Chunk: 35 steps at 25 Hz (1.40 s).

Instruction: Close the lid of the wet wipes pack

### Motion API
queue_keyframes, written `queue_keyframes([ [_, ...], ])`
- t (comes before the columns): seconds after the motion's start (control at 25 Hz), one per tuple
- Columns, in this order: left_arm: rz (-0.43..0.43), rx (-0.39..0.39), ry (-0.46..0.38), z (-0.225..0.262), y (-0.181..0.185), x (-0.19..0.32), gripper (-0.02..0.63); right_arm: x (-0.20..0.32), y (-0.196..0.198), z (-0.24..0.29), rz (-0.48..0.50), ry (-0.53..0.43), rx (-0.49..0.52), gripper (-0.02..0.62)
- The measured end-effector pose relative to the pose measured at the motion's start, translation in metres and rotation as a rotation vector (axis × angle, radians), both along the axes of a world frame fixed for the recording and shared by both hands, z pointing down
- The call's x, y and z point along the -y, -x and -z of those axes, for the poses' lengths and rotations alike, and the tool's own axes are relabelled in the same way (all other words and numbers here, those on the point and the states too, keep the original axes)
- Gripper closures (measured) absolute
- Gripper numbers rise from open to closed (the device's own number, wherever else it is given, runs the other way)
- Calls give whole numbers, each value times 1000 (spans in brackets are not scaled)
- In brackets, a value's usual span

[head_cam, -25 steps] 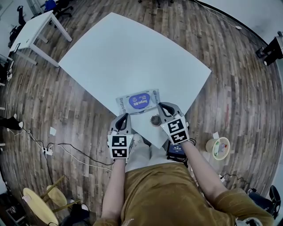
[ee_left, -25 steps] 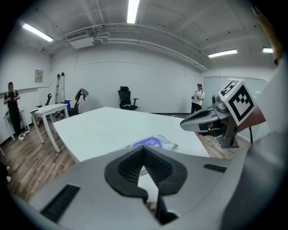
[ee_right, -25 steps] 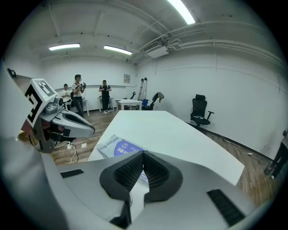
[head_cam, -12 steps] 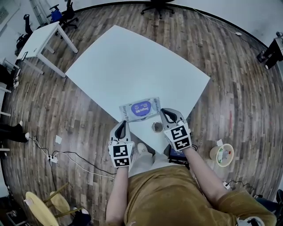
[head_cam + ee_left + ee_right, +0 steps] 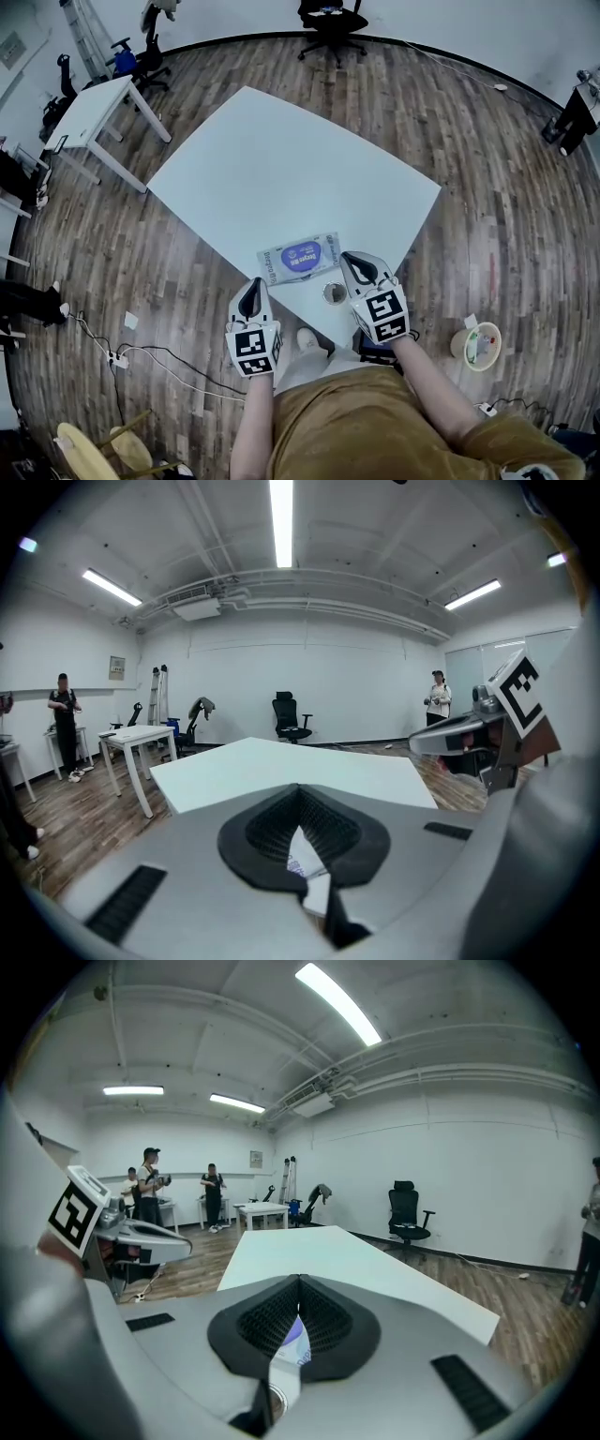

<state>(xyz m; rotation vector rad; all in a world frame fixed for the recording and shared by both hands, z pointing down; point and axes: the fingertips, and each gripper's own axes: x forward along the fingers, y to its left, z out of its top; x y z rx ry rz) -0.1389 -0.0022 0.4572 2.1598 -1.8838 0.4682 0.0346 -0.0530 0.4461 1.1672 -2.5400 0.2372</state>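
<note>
- The pack [image 5: 300, 256] lies flat on the table [image 5: 281, 159], near the corner closest to the person. I think it is put there so both grippers can reach it.
- The blue lid [image 5: 302, 253] faces up and looks flat. I cannot tell if it is pushed all the way shut.
- A small round thing [image 5: 335, 292] sits on the table too, even closer to that corner. I cannot tell what it is.
- The left gripper [image 5: 254, 283] hangs just off the table's edge, over the floor. Its jaws are pressed together and hold nothing.
- The right gripper [image 5: 349, 258] is over the table's close corner. Its jaws are pressed together too, with nothing in them.
- Both grippers point across the table at the pack, and neither one touches it.
- My guess is that closed jaws make a good blunt tip for pushing a lid down, so one gripper may press on it.
</note>
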Motion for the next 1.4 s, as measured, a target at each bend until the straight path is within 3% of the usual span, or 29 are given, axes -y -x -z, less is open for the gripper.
queue_keyframes([
  [0.8,37,45,-166,68,7,10,614,5,-22,74,-64,-159,132,589],
  [1.4,7,25,-295,125,-8,20,614,6,-27,125,-77,-251,170,589],
])
